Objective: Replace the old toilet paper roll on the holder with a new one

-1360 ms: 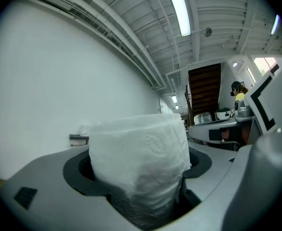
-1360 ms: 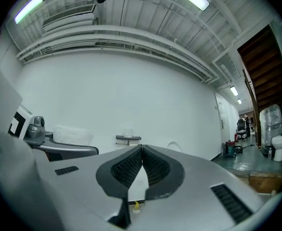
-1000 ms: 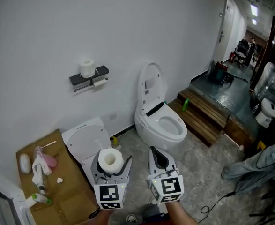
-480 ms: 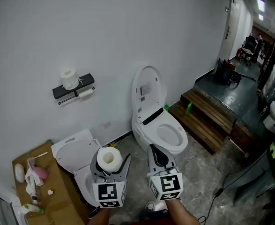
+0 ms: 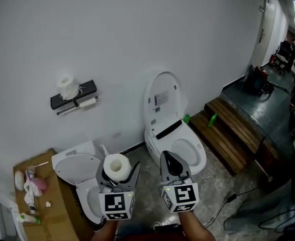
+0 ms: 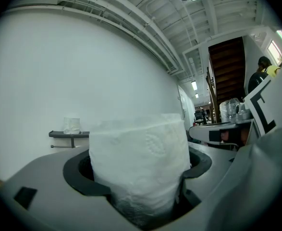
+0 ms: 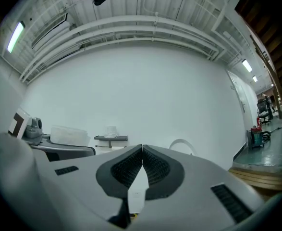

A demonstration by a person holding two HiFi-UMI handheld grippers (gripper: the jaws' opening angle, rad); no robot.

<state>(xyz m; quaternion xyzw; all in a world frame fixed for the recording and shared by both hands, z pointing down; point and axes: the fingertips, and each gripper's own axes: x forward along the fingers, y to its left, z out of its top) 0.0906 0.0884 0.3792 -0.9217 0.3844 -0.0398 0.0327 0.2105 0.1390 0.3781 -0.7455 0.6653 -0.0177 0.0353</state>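
While the left gripper (image 5: 118, 170) pinches the new roll (image 5: 116, 166) upright between its fingers at lower centre, and the right gripper (image 5: 169, 159) is empty with its fingers pressed together, approach the holder (image 5: 86, 89) at middle left squarely, gripping gently.

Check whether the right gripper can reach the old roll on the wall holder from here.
Probably not yet. The right gripper, shut and empty, is far from the holder, where the old roll hangs. The way looks free; coming closer should suffice.
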